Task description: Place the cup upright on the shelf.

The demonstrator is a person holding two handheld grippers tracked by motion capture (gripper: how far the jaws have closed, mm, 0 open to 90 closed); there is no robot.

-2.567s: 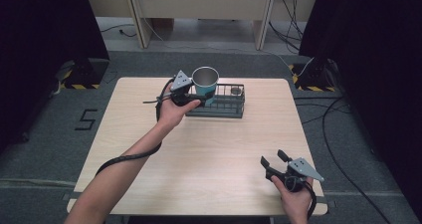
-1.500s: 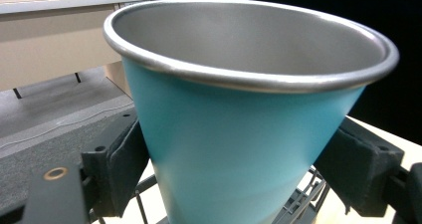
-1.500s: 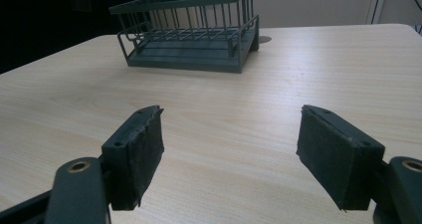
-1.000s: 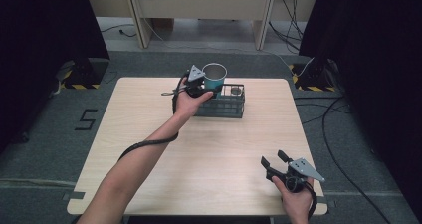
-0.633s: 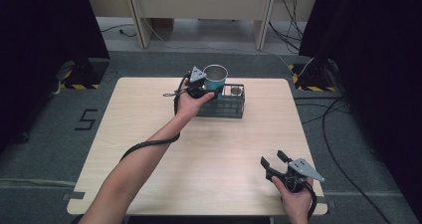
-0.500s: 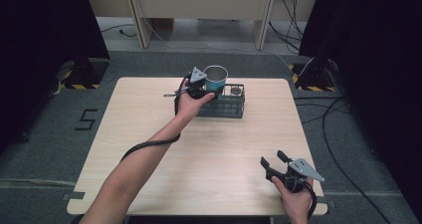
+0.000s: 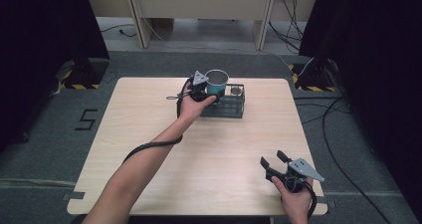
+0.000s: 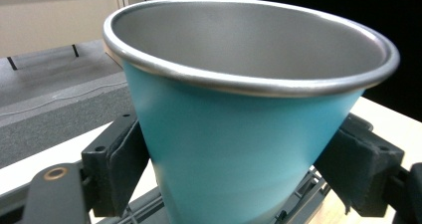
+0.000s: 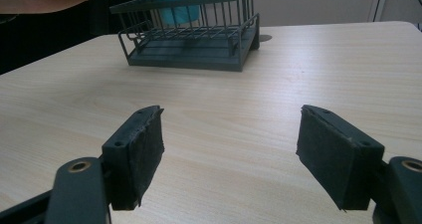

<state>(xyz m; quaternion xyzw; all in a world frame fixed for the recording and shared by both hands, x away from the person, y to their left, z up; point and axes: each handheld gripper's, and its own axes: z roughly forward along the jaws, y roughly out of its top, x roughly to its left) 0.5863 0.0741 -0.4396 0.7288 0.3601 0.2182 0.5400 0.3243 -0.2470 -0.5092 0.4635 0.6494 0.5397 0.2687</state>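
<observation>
Your left gripper (image 7: 208, 92) clamps the cup (image 7: 217, 81) above the basket (image 7: 225, 107); lower it in gently, right gripper (image 7: 272, 163) waiting wide open.

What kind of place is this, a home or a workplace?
Probably a lab or recording studio, not a home. A lone wooden table stands on grey carpet between black curtains, with yellow-black hazard tape and loose cables on the floor. The left claw holds a teal cup.
</observation>
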